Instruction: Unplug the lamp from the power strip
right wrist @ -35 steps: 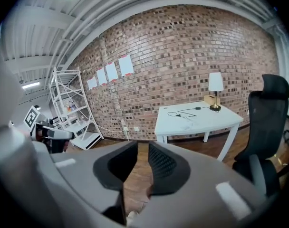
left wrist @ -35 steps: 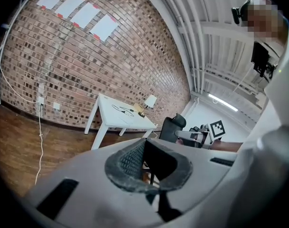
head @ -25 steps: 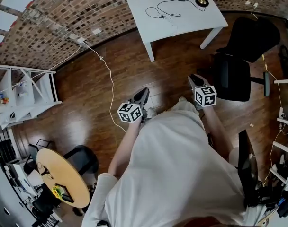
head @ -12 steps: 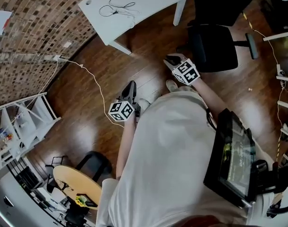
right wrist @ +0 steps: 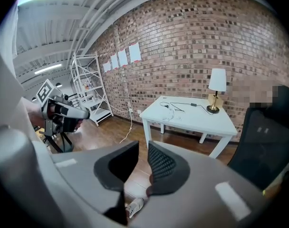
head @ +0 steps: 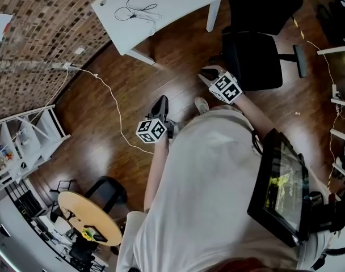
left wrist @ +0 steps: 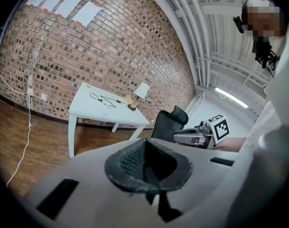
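The lamp (right wrist: 216, 87), white shade on a brass base, stands at the far right end of the white table (right wrist: 194, 120); it shows too in the left gripper view (left wrist: 140, 93). Its black cable (right wrist: 177, 105) loops over to a white power strip (right wrist: 169, 114) on the tabletop. In the head view the table (head: 178, 4) is at the top, with the cable (head: 139, 9) on it and the lamp out of frame. Both grippers hover over the wooden floor, well short of the table. My left gripper (head: 160, 101) is shut and empty. My right gripper (head: 205, 75) is slightly open with nothing between its pads.
A black office chair (head: 255, 50) stands right of the table, close to my right gripper. A white cord (head: 113, 106) runs from a wall outlet across the floor. White shelving (head: 25, 146) and a round wooden table (head: 88, 217) are at the left. A tablet (head: 280, 186) hangs at the person's side.
The head view has swung, so the table slid to the upper left and the lamp left the frame. The chair and tablet came further into view. Both grippers stayed out front.
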Tool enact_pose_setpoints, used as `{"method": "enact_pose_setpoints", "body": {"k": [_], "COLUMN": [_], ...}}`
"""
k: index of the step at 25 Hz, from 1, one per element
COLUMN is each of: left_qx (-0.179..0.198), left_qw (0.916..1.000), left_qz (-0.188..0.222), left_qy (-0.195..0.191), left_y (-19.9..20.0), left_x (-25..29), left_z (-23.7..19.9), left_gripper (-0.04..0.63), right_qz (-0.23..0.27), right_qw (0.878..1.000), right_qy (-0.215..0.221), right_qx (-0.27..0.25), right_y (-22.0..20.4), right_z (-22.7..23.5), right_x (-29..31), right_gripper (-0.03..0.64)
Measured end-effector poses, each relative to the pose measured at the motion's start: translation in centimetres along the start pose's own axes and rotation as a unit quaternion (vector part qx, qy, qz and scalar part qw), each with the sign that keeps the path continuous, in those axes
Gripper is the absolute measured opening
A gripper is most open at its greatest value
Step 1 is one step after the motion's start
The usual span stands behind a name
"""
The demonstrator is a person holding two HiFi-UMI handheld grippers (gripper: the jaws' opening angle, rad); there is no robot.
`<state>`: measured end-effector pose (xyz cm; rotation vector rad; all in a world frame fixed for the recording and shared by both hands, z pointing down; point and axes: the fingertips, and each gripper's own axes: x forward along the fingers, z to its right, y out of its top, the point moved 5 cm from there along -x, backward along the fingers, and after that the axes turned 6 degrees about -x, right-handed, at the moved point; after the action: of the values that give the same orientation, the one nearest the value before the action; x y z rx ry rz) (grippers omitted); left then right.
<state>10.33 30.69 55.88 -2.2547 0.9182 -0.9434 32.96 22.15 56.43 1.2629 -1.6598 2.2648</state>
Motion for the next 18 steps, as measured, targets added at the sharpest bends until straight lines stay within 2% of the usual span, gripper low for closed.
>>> {"method": "enact_pose_setpoints", "body": {"k": [3,8,18], "left_qx": [-0.003,-0.001,0.008], "left_qw": [0.9999,0.9990,0.9984], "left_qz": [-0.003,-0.024,-0.020], "left_qy": [0.015,0.038,0.053], "left_y": [-1.0,-1.3,-0.3], "left_x": [0.5,-0.8,-1.9], "left_z": [0.3,-0.3,-0.3], "left_gripper": [0.003,0.003,0.003], "right_qz": [0.009,0.011,0.024], "right_qw": [1.000,0.999,0.998], "right_qy": [-0.012,-0.027,-0.043], "right_qx": [0.006,0.037,0.037], "right_y": [-0.9,-2.8,-1.5], "right_z": [1.9,1.7,3.1], "right_x": [-0.7,-1.5,-1.3], "right_gripper": [0.049,0.049,0.038]}}
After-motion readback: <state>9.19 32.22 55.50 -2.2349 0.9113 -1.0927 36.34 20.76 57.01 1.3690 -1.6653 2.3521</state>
